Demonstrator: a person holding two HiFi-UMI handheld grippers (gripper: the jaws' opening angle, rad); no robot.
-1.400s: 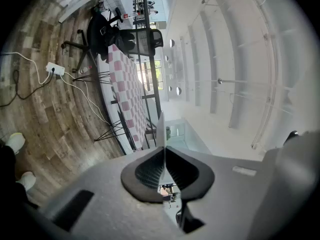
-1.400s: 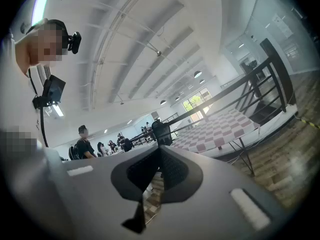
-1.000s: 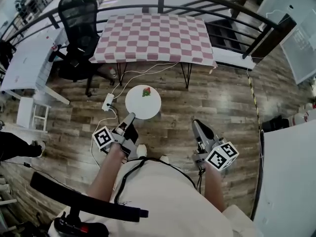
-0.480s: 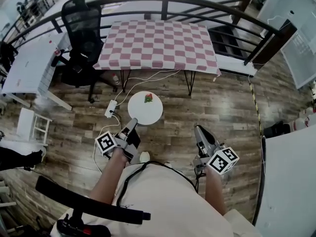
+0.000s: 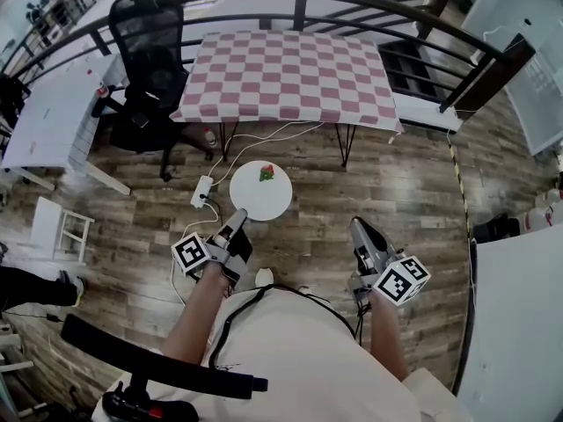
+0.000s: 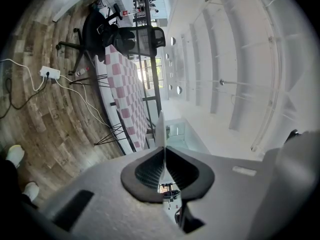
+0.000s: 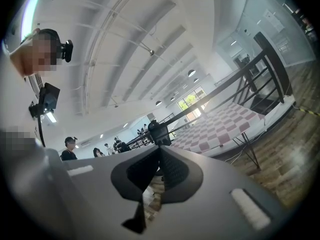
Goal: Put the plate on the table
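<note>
Clamping the plate (image 5: 259, 197) rim is the left hand-held gripper (image 5: 238, 223)

left tongs (image 6: 162, 151) closed, pads pressed on the thin white rim of the plate (image 6: 160, 129). we see the plate edge-on, a narrow sliver rising from between the pads. the view is rolled on its side: wooden floor (image 6: 45, 114) fills the left, white ceiling the right. the pink-and-white checked bench (image 6: 127, 91) stands well beyond the plate on thin black legs. a black office chair (image 6: 122, 34) sits just beside its far end. a white power strip (image 6: 49, 73) lies on the floor, white cables (image 6: 82, 96) trailing toward the bench. two white shoes (image 6: 15, 155) at the lower left edge.
</note>
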